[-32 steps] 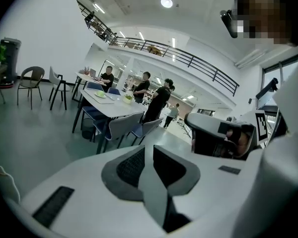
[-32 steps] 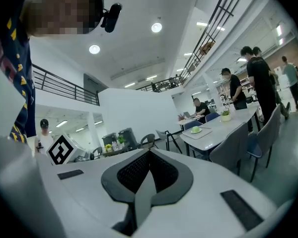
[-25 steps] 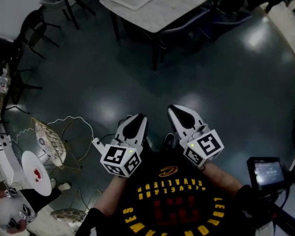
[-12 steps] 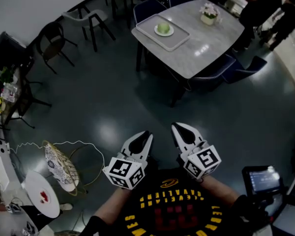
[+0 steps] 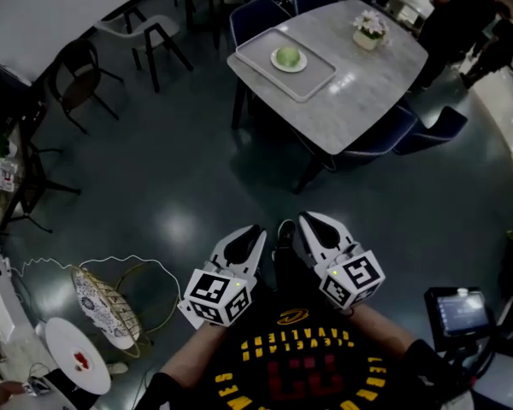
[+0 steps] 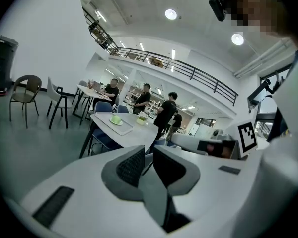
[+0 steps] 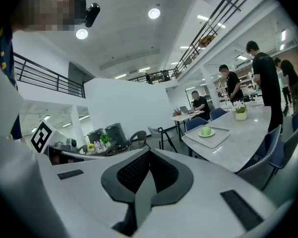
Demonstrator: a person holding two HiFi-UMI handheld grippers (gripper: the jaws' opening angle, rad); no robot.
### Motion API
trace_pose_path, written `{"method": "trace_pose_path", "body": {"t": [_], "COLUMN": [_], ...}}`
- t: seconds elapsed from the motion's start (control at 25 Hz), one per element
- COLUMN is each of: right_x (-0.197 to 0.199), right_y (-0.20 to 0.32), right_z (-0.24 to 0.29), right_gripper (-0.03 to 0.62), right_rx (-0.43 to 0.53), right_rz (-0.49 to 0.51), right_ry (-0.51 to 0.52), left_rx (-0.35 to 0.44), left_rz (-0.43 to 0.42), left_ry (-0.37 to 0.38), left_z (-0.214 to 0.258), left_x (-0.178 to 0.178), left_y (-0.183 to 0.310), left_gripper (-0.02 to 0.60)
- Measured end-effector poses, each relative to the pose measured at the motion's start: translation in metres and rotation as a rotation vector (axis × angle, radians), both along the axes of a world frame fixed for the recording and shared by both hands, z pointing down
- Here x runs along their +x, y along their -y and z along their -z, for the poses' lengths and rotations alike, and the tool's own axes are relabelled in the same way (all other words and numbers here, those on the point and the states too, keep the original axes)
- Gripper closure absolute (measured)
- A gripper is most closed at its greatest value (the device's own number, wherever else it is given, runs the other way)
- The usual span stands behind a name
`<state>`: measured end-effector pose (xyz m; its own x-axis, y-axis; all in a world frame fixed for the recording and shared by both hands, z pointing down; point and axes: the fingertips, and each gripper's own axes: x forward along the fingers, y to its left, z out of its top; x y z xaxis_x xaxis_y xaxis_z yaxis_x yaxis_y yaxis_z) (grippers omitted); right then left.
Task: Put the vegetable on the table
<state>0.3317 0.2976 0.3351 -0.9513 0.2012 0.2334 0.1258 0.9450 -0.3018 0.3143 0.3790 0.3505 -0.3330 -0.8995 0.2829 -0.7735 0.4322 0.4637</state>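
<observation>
Up ahead on the grey marble-look table (image 5: 359,88), spotted the round pale green vegetable (image 5: 288,55), parked on a small white plate (image 5: 301,65) inside a shallow grey tray (image 5: 258,46). Well apart from both tools, roughly dead ahead, maybe a hair nearer the right gripper (image 5: 312,222), closed up on nothing. Left gripper (image 5: 250,236) parted just a crack, also empty. Looks round, so no long axis to fuss over.

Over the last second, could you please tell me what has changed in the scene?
The table with its tray and green vegetable has slid down from the head view's top edge, with a flower pot now in view. The left gripper and right gripper stay close to the person's body, holding nothing; the vegetable stays on its plate.
</observation>
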Motion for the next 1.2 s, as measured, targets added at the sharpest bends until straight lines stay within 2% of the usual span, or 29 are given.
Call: {"method": "trace_pose_path", "body": {"t": [0.16, 0.4, 0.52, 0.92, 1.2], "right_x": [-0.053, -0.130, -0.152, -0.197, -0.234], "right_y": [0.020, 0.068, 0.086, 0.125, 0.136], "right_z": [-0.007, 0.013, 0.013, 0.000, -0.001], "right_gripper": [0.589, 0.589, 0.589, 0.589, 0.589], "right_rx": [-0.034, -0.052, -0.062, -0.083, -0.080], "right_rz": [0.042, 0.100, 0.123, 0.136, 0.085], "right_ry": [0.007, 0.079, 0.091, 0.057, 0.044], "left_rx": [-0.016, -0.020, -0.038, -0.048, -0.047], "left_rz": [0.036, 0.129, 0.145, 0.180, 0.130], "left_ry": [0.024, 0.055, 0.090, 0.031, 0.009], "left_z": [0.001, 0.017, 0.019, 0.001, -0.006], "left_x": [-0.047, -0.117, -0.136, -0.183, -0.223], "left_y": [0.020, 0.058, 0.079, 0.114, 0.125], "left_gripper": [0.526, 0.526, 0.526, 0.526, 0.526]}}
